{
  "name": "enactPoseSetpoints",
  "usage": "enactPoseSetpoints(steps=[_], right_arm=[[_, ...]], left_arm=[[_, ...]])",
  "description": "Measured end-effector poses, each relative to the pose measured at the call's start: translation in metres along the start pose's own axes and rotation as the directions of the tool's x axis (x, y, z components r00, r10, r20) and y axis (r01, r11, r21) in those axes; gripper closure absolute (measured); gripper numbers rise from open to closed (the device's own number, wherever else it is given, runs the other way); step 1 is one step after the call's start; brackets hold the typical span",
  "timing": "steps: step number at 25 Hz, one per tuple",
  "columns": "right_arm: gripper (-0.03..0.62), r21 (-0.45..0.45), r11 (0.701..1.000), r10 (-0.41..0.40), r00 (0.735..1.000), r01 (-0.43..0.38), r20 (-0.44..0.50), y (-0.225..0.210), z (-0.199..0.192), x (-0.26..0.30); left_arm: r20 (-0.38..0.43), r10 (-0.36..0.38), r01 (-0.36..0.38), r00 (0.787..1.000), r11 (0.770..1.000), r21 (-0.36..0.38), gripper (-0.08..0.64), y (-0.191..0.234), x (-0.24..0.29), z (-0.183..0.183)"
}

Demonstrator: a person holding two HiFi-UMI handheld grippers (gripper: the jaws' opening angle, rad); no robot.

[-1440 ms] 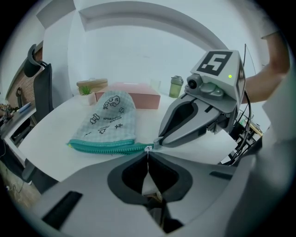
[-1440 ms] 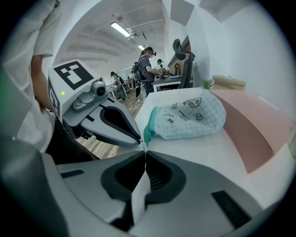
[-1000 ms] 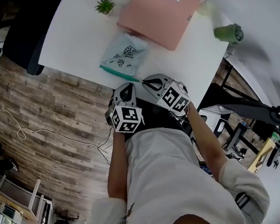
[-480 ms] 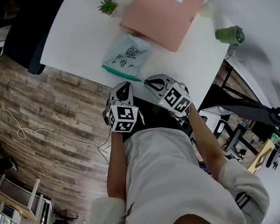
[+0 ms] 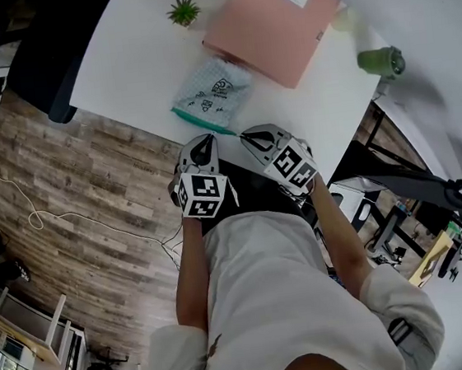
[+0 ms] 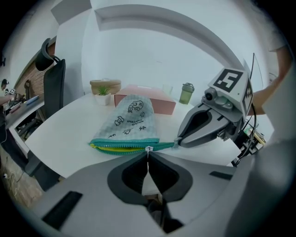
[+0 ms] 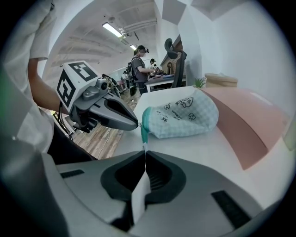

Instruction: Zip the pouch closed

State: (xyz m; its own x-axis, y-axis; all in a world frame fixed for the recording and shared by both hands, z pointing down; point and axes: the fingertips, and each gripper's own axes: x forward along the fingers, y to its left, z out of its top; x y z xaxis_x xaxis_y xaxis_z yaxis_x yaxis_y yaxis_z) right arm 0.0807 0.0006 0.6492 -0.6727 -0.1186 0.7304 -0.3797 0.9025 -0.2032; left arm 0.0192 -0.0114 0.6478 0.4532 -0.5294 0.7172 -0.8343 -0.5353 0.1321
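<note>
A pale checked pouch (image 5: 212, 93) with small prints lies on the white table (image 5: 136, 75), its teal zipper edge (image 6: 125, 146) towards me. Yellow lining shows left of the slider. To its right the teeth are joined. My left gripper (image 6: 148, 156) is shut, with the zipper pull (image 6: 148, 149) pinched at its tips. My right gripper (image 7: 145, 152) is shut on the teal tape end (image 7: 144, 134) at the pouch's right corner. In the head view both grippers, left (image 5: 202, 142) and right (image 5: 244, 135), sit side by side at the table's near edge.
A pink box (image 5: 274, 17) lies behind the pouch, with a small potted plant (image 5: 183, 11) to its left and a green cup (image 5: 381, 62) far right. A black chair (image 5: 44, 69) stands left of the table. People stand far off (image 7: 138, 65).
My left gripper has shifted a little to the left along the zipper edge, widening its distance from the right gripper. The right gripper has stayed put.
</note>
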Motion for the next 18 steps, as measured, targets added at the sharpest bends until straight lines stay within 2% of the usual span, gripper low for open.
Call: enactPoseSetpoints(steps=[18], right_arm=[[0.588, 0.067, 0.997, -0.045, 0.999, 0.046, -0.014, -0.003, -0.002, -0.002]], left_arm=[[0.007, 0.025, -0.025, 1.000, 1.000, -0.014, 0.560, 0.022, -0.004, 0.005]])
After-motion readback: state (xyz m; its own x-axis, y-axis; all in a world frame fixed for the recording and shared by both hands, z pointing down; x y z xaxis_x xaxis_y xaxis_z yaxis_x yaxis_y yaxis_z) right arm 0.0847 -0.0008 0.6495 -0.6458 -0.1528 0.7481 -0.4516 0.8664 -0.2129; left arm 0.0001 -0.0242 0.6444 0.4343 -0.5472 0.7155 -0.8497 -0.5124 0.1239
